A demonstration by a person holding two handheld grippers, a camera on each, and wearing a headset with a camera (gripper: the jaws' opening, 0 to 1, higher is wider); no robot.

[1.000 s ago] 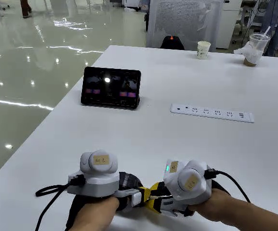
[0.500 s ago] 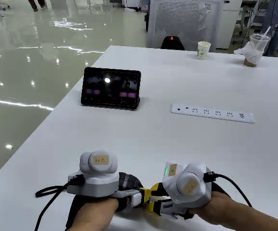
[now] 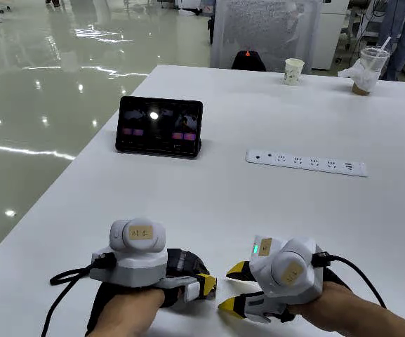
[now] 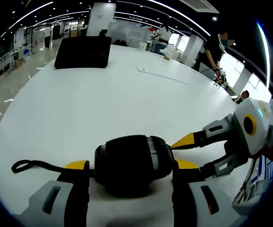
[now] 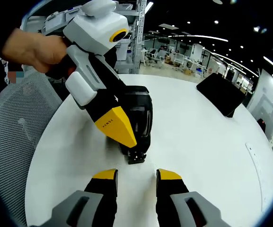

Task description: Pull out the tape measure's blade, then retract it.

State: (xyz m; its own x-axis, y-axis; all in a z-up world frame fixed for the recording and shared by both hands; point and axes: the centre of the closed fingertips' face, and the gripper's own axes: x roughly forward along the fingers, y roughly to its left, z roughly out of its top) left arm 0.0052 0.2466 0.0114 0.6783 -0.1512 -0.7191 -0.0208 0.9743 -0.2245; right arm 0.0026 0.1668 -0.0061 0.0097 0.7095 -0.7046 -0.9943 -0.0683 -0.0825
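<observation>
A white table [image 3: 258, 203] is seen under both grippers, with a glossy floor [image 3: 41, 84] at the left of the frame. Near the bottom edge, the black tape measure [image 5: 138, 118] is clamped by its sides between the jaws of the left gripper [image 4: 131, 165]. The right gripper [image 5: 137, 175] is held open just beside its hook end, apart from it, with nothing gripped. Further up, a dark tablet [image 3: 159, 126] is stood left of centre, and a power strip [image 3: 305, 162] is laid at the right. A paper cup [image 3: 293, 71] is placed at the top edge.
</observation>
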